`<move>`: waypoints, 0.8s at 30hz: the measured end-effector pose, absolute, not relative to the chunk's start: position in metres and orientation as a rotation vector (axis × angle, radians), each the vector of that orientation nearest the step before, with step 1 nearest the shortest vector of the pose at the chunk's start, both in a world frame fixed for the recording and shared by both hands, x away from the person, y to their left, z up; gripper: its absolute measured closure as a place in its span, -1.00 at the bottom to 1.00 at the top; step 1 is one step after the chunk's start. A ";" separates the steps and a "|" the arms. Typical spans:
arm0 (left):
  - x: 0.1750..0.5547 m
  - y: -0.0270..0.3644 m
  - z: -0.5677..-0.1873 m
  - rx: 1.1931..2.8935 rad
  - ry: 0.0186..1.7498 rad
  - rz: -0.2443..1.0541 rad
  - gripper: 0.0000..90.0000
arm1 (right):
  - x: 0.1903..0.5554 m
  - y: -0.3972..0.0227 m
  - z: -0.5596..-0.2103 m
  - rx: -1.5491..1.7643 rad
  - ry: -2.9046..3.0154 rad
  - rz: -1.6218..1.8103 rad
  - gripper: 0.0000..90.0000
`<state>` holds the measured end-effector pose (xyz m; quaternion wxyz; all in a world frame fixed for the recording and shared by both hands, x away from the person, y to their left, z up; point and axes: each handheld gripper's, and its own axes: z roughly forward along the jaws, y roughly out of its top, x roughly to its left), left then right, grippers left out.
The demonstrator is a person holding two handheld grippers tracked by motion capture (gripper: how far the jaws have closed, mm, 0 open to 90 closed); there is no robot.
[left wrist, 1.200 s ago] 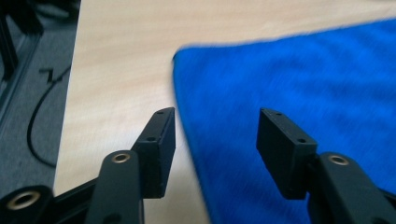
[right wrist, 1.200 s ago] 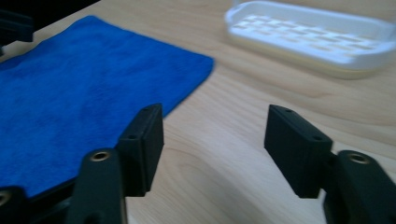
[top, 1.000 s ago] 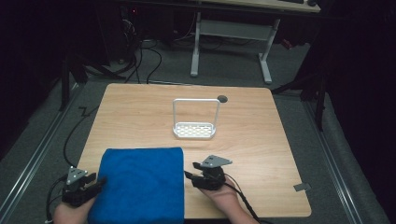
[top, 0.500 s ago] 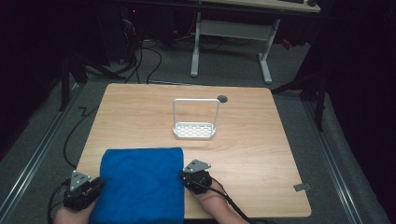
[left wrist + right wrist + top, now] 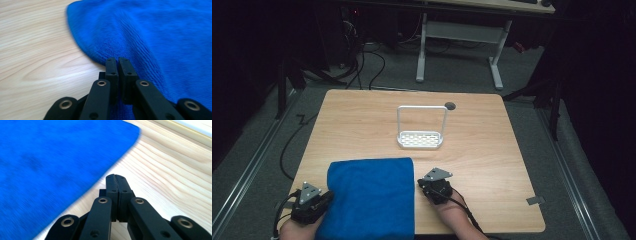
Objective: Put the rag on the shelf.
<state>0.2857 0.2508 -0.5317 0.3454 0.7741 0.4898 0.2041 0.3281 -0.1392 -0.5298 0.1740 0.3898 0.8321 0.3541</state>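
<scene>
The folded blue terry cloth (image 5: 371, 197) lay flat, its long axis running front-to-back on the pale wooden table (image 5: 492, 145); the left gripper (image 5: 118, 60) pinched its edge; the right gripper (image 5: 116, 177) was closed, empty.

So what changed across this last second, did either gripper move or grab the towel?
The right gripper slid left to the blue towel's right edge, jaws shut on nothing. The left gripper shifted slightly right and toward the person; it touches the towel's left edge, jaws closed, a pinch unclear. Towel and white rack stayed put.
</scene>
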 end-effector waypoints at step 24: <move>0.340 0.264 -0.519 1.914 1.362 0.644 0.36 | 0.361 -0.118 -0.526 1.179 2.259 1.134 0.34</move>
